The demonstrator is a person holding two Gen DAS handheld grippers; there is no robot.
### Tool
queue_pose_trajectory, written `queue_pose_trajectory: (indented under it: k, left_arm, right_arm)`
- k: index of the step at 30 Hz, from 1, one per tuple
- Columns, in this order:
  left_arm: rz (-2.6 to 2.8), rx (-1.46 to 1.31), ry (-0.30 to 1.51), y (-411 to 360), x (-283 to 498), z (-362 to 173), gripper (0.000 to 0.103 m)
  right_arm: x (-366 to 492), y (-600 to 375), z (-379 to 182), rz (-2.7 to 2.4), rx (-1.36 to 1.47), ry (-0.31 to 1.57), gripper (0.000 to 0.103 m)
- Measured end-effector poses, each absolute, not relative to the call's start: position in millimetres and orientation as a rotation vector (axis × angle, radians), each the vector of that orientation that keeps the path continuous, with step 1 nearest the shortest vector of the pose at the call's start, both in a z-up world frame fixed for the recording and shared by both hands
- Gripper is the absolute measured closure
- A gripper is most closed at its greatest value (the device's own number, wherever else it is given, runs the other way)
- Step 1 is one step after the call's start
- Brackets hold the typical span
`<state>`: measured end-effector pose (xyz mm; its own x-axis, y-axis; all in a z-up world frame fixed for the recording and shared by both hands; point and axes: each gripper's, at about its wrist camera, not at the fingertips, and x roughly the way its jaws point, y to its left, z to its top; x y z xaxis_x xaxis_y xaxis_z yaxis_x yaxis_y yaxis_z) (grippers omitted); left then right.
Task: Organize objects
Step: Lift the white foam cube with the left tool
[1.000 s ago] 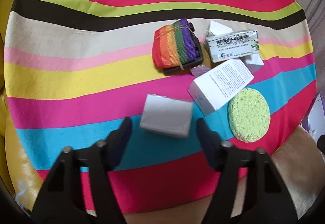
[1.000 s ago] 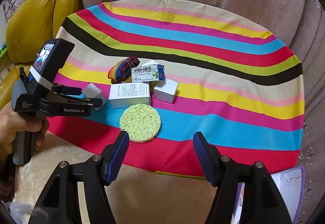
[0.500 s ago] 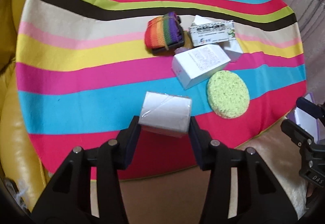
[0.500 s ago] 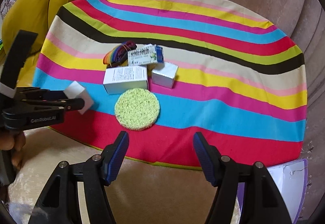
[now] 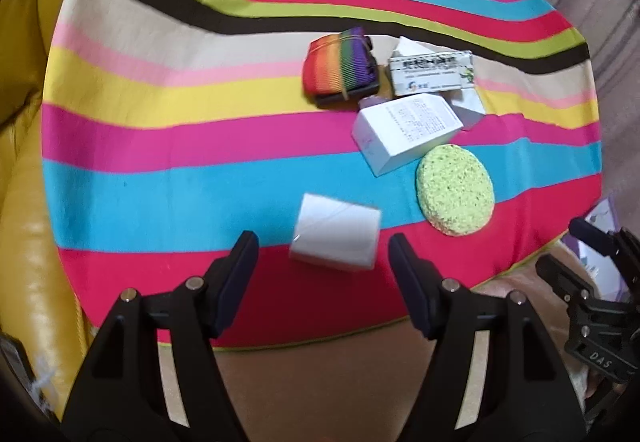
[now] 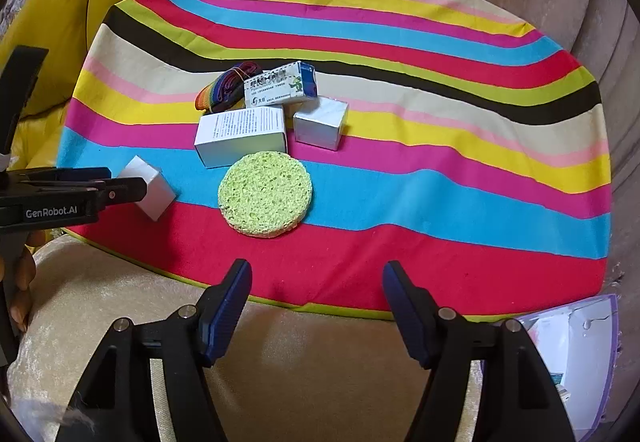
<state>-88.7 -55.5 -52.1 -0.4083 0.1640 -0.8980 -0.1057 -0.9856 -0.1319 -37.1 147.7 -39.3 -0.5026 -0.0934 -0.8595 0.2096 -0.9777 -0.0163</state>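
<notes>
1. my left tool point(image 5: 322, 254) stood released, the box point(image 5: 335, 238) lying loose between its jaws on the cloth's point(image 5: 160, 193) near edge.
2. my right tool point(image 6: 316, 284) hung released, empty.
3. next, probably the sponge point(image 6: 265, 194).

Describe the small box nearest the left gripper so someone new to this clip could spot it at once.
Start at the round striped cloth and find the cluster of cartons by the round green sponge. The small plain white cardboard box lies apart from them near the cloth's front edge, between the open left gripper fingers. Unlike the printed cartons, it is blank and stands alone.
</notes>
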Motion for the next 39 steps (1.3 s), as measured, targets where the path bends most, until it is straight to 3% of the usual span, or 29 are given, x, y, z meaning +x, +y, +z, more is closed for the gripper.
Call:
queue_pose_trajectory:
  k: [3,4,8,14,23,27,39]
  left_arm:
    - [2.459,-1.641,-0.034,-48.5,-93.5,-60.4,0.035]
    - [2.449,-1.644,-0.027,-49.2,-95.3,-62.3,0.053]
    - [2.469,-1.61,-0.027,-50.8,-92.4,-58.2,0.052]
    - [2.443,-1.634,-0.298,-80.5,-97.3,-64.9,0.052]
    - [2.585,-1.647,-0.156,-75.9,-96.1,-67.6,0.052]
    - [2.575,-1.638,-0.209,-80.3,-95.5,-68.3,0.047]
    - [2.551,-1.633,-0.295,-85.9,-92.8,-76.4,0.039]
  right_arm:
    - [-37.0,146.5,-39.9,-2.573,1.463,0.18,0.034]
    - [-36.8,146.4,-39.9,-2.574,1.463,0.179,0.034]
    - [-37.3,145.8,-40.5,-2.569,1.468,0.183,0.034]
    - [-36.4,142.9,-42.2,-2.555,1.474,0.205,0.03]
    - [-45.0,137.0,-30.8,-2.457,1.504,0.198,0.027]
    - [-60.3,126.5,-18.9,-2.443,1.494,0.246,0.02]
    - [-106.9,94.0,-61.1,-2.333,1.595,0.309,0.019]
